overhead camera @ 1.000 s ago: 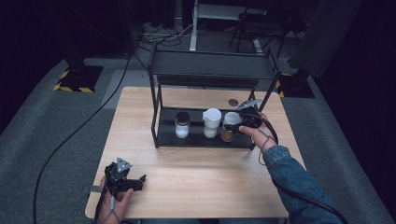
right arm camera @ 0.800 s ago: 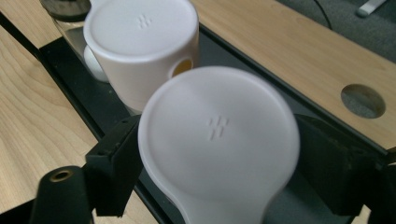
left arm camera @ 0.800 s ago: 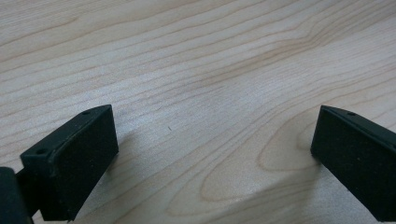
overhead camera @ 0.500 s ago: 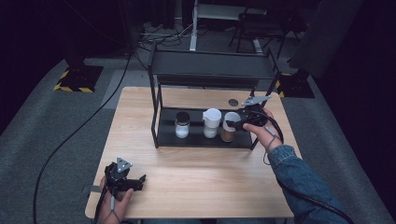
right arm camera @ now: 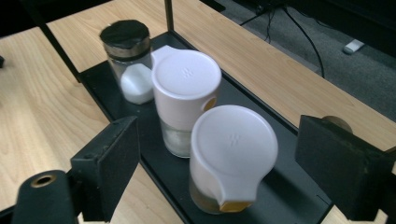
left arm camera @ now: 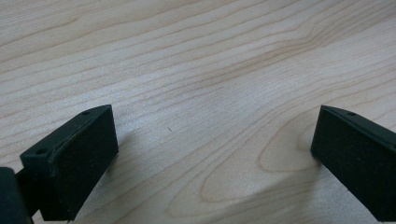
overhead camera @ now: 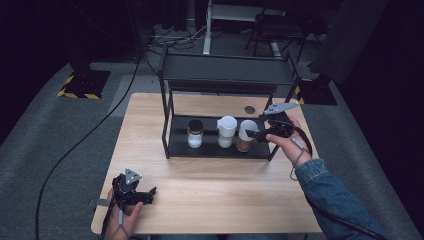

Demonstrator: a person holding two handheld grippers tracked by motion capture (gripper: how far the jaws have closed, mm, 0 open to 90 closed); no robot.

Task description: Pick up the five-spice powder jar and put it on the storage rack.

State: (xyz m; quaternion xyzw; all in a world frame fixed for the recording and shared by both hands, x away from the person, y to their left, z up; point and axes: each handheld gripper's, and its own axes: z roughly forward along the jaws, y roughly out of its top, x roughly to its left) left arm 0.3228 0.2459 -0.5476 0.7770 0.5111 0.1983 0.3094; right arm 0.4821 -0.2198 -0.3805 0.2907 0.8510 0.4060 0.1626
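A: Since the right gripper (overhead camera: 252, 133) has just been opening, its jaws stand apart, pads off the white-lidded jar of brown powder (right arm camera: 232, 158), which stands on the black metal rack's lower shelf (right arm camera: 289, 196), lower centre of frame — apparently just shelved.

B: Left gripper (overhead camera: 145, 192)?

A: Wide, empty, parked over the pale wooden table (left arm camera: 196, 70).
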